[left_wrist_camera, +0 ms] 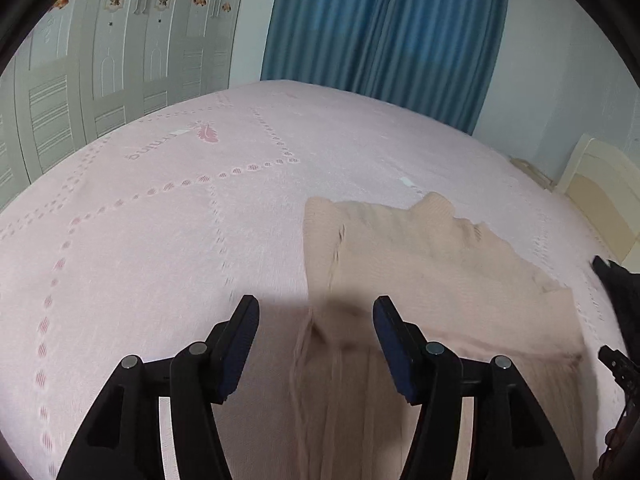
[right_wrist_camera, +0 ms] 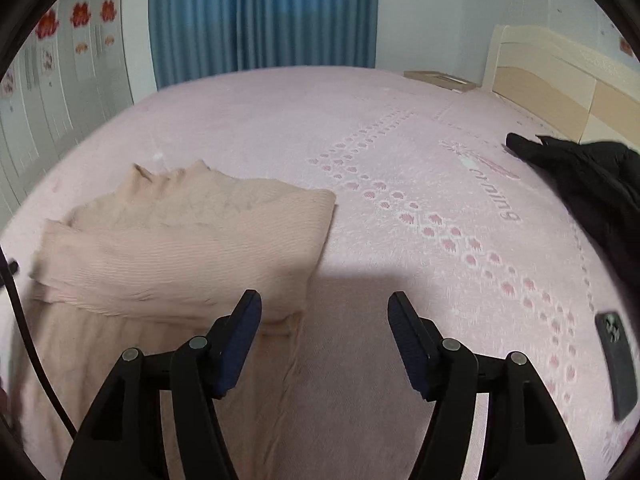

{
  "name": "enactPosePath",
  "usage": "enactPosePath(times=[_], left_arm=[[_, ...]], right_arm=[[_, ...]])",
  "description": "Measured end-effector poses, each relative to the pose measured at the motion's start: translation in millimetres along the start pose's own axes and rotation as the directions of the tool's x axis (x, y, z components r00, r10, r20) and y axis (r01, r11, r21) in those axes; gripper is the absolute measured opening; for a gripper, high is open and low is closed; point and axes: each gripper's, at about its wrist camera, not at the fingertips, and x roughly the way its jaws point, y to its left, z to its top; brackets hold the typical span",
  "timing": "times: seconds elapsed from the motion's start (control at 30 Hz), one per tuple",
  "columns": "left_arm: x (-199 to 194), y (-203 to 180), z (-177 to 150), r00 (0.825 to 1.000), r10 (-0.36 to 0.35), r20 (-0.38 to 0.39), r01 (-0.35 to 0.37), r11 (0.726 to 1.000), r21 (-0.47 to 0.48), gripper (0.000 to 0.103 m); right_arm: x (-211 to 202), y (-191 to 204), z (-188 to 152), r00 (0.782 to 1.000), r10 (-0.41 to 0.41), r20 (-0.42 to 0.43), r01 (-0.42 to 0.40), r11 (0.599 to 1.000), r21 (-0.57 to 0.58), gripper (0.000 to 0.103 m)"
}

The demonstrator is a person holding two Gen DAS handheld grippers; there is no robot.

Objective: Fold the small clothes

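Observation:
A beige ribbed knit garment (left_wrist_camera: 420, 264) lies partly folded on the pink bed cover (left_wrist_camera: 160, 220). In the left wrist view my left gripper (left_wrist_camera: 316, 308) hangs open over the garment's left edge, with cloth below the gap but nothing pinched by the pads. The same garment (right_wrist_camera: 188, 236) fills the left half of the right wrist view, its upper layer folded over the lower one. My right gripper (right_wrist_camera: 325, 302) is open above the garment's right edge and the bare cover, holding nothing.
A black jacket (right_wrist_camera: 584, 184) lies at the right of the bed, near the cream headboard (right_wrist_camera: 560, 80). A dark phone (right_wrist_camera: 616, 364) rests on the cover at the right. A black cable (right_wrist_camera: 24, 320) crosses the left edge. Blue curtains (left_wrist_camera: 380, 32) hang behind the bed.

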Motion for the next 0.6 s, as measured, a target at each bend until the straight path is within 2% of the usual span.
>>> enactPosePath(times=[0.07, 0.17, 0.27, 0.4, 0.5, 0.53, 0.6], left_arm=[[-15.2, 2.7, -12.0, 1.0, 0.007, 0.01, -0.008, 1.0, 0.021, 0.057], [-36.8, 6.5, -27.9, 0.999, 0.036, -0.015, -0.036, 0.998, 0.053, 0.057], [-63.4, 17.7, -43.5, 0.999, -0.03, -0.044, 0.032, 0.999, 0.042, 0.057], [-90.9, 29.5, -68.9, 0.991, -0.071, -0.115, 0.078, 0.995, 0.059, 0.057], [-112.3, 43.3, -90.4, 0.974, -0.157, -0.162, 0.158, 0.987, -0.001, 0.057], [-116.3, 45.8, -98.4, 0.969, -0.166, -0.183, 0.165, 0.986, -0.017, 0.057], [-122.9, 48.6, -115.8, 0.959, -0.18, -0.219, 0.174, 0.984, -0.048, 0.057]], right_arm=[[-14.3, -2.3, -10.7, 1.0, 0.022, -0.008, -0.022, 1.0, 0.02, 0.057], [-32.4, -3.6, -26.7, 0.997, 0.07, -0.021, -0.07, 0.997, 0.024, 0.051], [-52.7, -4.1, -46.9, 0.992, 0.119, -0.048, -0.119, 0.993, 0.014, 0.049], [-80.0, -8.5, -81.8, 0.98, 0.179, -0.089, -0.178, 0.984, 0.012, 0.05], [-98.4, -10.7, -105.4, 0.965, 0.233, -0.123, -0.23, 0.972, 0.039, 0.05], [-107.2, -11.6, -115.4, 0.958, 0.256, -0.128, -0.252, 0.967, 0.047, 0.05], [-120.1, -11.5, -131.8, 0.96, 0.249, -0.131, -0.243, 0.968, 0.06, 0.05]])
